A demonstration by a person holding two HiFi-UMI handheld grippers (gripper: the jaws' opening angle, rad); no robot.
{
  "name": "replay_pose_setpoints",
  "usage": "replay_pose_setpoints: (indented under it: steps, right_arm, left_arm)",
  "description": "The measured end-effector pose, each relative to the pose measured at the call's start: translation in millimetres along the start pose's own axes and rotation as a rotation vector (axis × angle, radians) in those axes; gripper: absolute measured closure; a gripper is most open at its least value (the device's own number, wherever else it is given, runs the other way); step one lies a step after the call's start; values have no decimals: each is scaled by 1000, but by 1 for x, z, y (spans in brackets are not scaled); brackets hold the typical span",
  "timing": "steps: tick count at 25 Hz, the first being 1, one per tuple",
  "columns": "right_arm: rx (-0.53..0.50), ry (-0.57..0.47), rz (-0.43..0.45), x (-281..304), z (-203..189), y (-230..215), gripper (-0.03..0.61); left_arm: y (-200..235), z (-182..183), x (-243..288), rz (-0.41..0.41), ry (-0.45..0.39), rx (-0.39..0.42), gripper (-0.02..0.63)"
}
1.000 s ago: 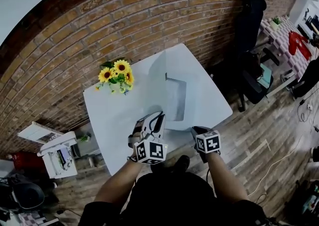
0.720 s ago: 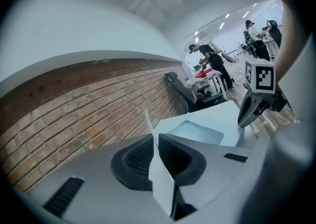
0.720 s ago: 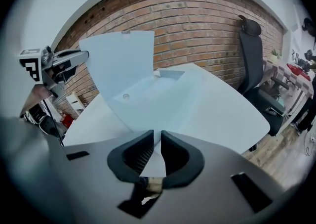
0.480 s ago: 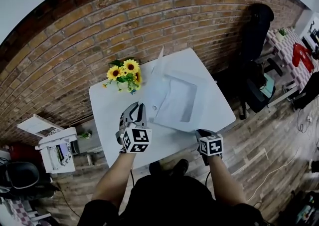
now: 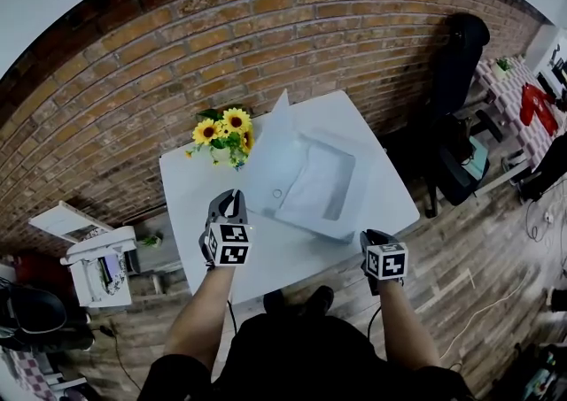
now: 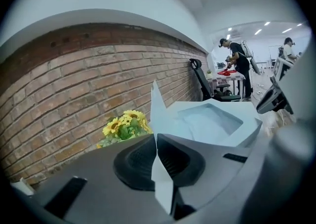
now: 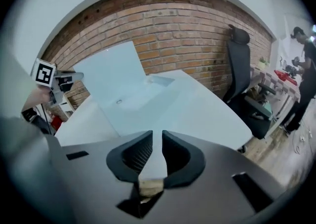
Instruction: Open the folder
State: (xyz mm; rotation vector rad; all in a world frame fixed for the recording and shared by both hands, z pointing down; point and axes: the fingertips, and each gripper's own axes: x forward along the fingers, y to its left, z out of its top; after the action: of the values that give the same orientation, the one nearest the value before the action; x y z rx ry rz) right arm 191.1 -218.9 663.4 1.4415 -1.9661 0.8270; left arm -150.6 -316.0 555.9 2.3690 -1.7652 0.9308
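Observation:
A pale blue box folder (image 5: 314, 182) lies on the white table (image 5: 190, 213), its shallow tray (image 6: 212, 121) uncovered. Its cover (image 5: 266, 156) stands raised at the tray's left side, beside the sunflowers (image 5: 221, 135). My left gripper (image 5: 232, 198) is shut on the cover's near corner, and the thin sheet (image 6: 157, 112) shows pinched between its jaws (image 6: 157, 141). My right gripper (image 5: 370, 235) hovers at the table's near edge, right of the folder's corner. Its jaws (image 7: 157, 141) stand a narrow slit apart, with only table and floor showing through. The cover's snap button (image 7: 118, 102) faces the right gripper view.
A brick wall runs behind the table. A black office chair (image 5: 456, 45) stands at the far right, and a low white unit (image 5: 102, 271) is on the floor at the left. People (image 6: 237, 57) work at a distant table.
My left gripper has moved left from the folder's near edge with the cover in it, and the cover has swung up and open. The right gripper has drifted slightly toward the table's near edge.

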Motion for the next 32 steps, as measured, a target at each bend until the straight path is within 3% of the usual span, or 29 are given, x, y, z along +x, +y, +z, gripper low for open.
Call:
replay_pose_setpoints:
  steps: [3, 8, 15, 19, 27, 32]
  right_arm:
    - [-177, -36, 136, 10, 27, 48, 414]
    - [-477, 42, 287, 38, 29, 124, 331]
    - [-782, 198, 168, 72, 5, 121, 319]
    - [-804, 211, 126, 69, 0, 106, 337]
    - [-697, 204, 101, 39, -18, 35, 308]
    - [-672, 216, 36, 26, -24, 2, 282]
  left_arm:
    - [8, -2, 4, 9, 13, -28, 591]
    - [10, -6, 6, -3, 30, -49, 591]
    - [10, -6, 2, -46, 33, -78, 589]
    - [4, -6, 3, -68, 33, -89, 589]
    - [-26, -20, 12, -165, 72, -141, 577]
    - [-42, -47, 21, -190, 116, -170, 562]
